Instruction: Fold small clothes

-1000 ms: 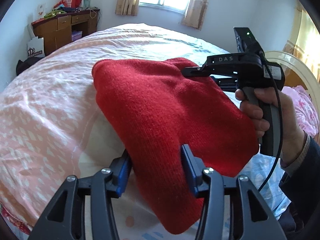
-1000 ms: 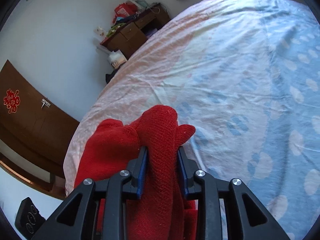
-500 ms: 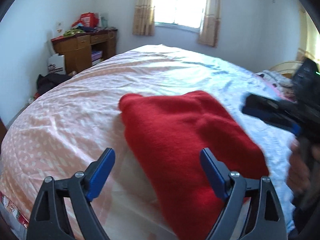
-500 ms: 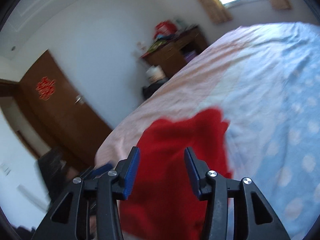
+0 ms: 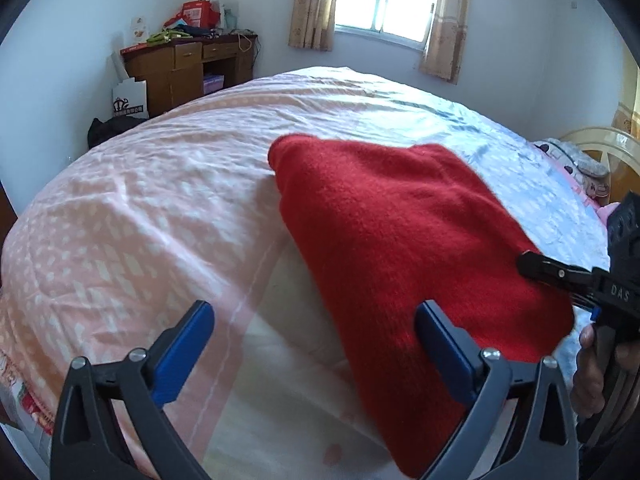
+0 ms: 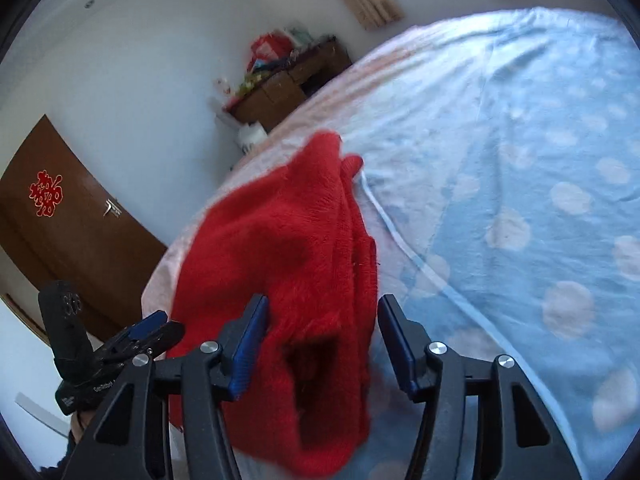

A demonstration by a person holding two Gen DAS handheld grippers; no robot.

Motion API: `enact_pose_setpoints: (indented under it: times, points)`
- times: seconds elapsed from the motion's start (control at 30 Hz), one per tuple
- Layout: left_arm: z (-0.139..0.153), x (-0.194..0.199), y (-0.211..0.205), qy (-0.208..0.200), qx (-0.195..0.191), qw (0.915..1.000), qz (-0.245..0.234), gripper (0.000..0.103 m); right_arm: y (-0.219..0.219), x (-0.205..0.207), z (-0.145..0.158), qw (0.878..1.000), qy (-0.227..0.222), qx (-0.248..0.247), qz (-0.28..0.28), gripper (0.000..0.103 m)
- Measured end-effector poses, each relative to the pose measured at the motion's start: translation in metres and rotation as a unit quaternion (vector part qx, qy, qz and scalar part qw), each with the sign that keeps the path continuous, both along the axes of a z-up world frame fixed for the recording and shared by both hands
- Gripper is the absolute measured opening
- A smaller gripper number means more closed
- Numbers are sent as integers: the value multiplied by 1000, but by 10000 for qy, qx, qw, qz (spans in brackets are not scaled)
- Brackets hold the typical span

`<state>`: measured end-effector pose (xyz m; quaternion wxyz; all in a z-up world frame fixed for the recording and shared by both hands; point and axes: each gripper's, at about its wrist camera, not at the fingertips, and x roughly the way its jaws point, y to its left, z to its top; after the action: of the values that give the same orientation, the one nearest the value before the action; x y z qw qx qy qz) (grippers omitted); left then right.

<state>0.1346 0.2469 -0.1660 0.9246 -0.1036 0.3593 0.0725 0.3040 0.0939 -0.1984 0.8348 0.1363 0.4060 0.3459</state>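
A red knitted garment (image 5: 400,236) lies folded on the bed, also seen in the right wrist view (image 6: 296,248). My left gripper (image 5: 316,344) is open and empty, its right finger at the garment's near left edge. My right gripper (image 6: 320,336) is open, jaws either side of the garment's near end without gripping it. The right gripper also shows in the left wrist view (image 5: 560,276) at the garment's right edge. The left gripper shows in the right wrist view (image 6: 148,332) at lower left.
The bed (image 5: 160,208) has a pink patterned cover on the left and a blue spotted one (image 6: 520,200) on the right. A wooden desk (image 5: 180,72) with clutter stands by the far wall. A brown door (image 6: 60,220) is at left.
Both grippers let go of the red garment and opened. The garment dropped flat onto the bed. Both grippers drew back a little.
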Motion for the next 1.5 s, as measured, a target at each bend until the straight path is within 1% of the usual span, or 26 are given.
enact_pose_setpoints:
  times: [0.07,0.13,0.27,0.3,0.4,0.5,0.6,0.77,1.5]
  points:
    - [13,-10,-4,-92,180,9998,-15,103,1,-15,15,9991,-311,-268,-104,58]
    - [24,-19,-8,-237,207,9995,-82,103,-3,-29,31,9967,-657,-439,-209,59]
    - [49,-38,-18,-529,311,9980,-144,103,-11,-64,65,9892,-1222,-655,-473,68]
    - [53,-40,-20,-578,329,9977,-149,103,-12,-71,72,9869,-1352,-701,-529,68]
    - [64,-44,-27,-714,353,9966,-224,103,-14,-92,88,9809,-1697,-778,-553,69]
    - [68,-46,-34,-793,413,9956,-287,103,-19,-110,100,9764,-1914,-825,-566,70]
    - [71,-48,-37,-837,445,9950,-327,103,-21,-119,107,9742,-2019,-818,-586,70]
    - [75,-51,-39,-908,491,9941,-322,103,-22,-123,110,9732,-2051,-819,-644,70]
    - [73,-50,-38,-878,478,9945,-316,103,-22,-125,109,9724,-2069,-850,-672,70]
